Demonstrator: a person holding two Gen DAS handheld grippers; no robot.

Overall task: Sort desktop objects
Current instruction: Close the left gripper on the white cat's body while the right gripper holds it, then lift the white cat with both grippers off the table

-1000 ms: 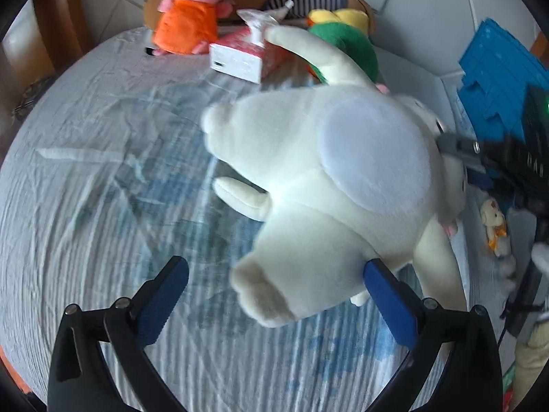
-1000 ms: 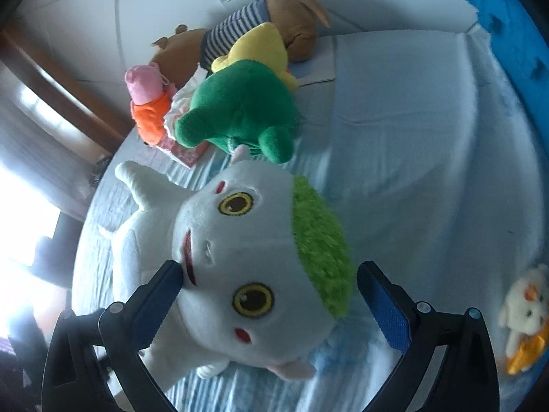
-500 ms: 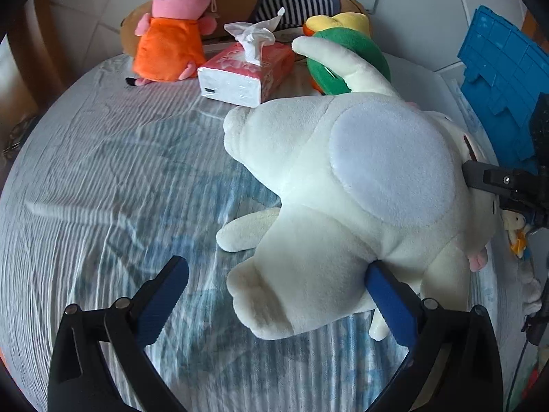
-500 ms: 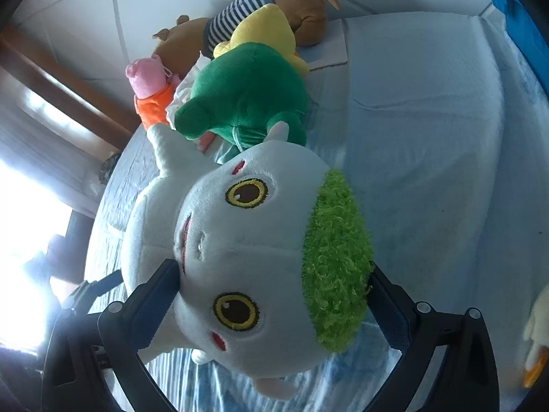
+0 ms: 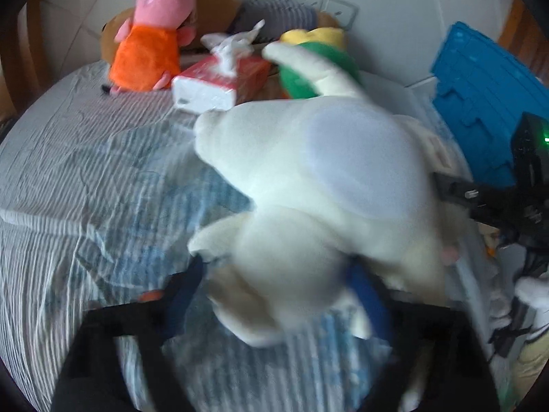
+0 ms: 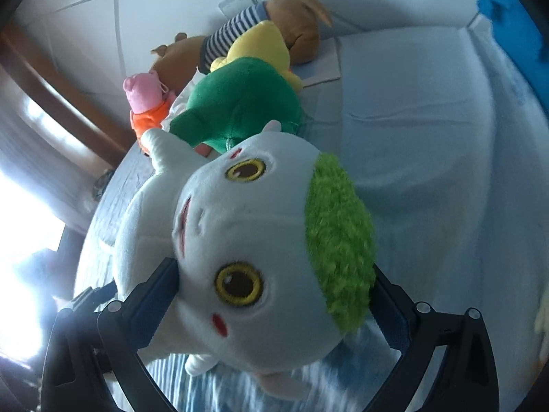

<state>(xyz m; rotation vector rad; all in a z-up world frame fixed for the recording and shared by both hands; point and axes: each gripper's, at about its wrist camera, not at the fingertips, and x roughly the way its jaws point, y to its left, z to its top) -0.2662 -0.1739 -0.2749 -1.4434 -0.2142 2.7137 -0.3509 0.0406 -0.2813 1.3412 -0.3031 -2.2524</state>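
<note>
A big white plush toy [image 5: 319,178] with a green hair patch and yellow eyes [image 6: 260,240] lies over the striped cloth. My left gripper [image 5: 278,292] is shut on its leg end, blue pads pressing both sides; this view is blurred. My right gripper [image 6: 274,295] is shut on its head, one pad at the mouth side and one at the green hair. The right gripper's body shows in the left wrist view [image 5: 497,202] at the toy's head.
At the back stand a pink pig plush in orange [image 5: 151,37], a red and white tissue box [image 5: 219,82], a green and yellow plush [image 6: 240,103] and a brown striped plush [image 6: 260,31]. A blue crate [image 5: 480,103] is on the right. Small plush toys [image 5: 528,295] lie at the right edge.
My left gripper has closed from open onto the toy's leg end. My right gripper has closed on the head. The toy has risen and moved toward the back.
</note>
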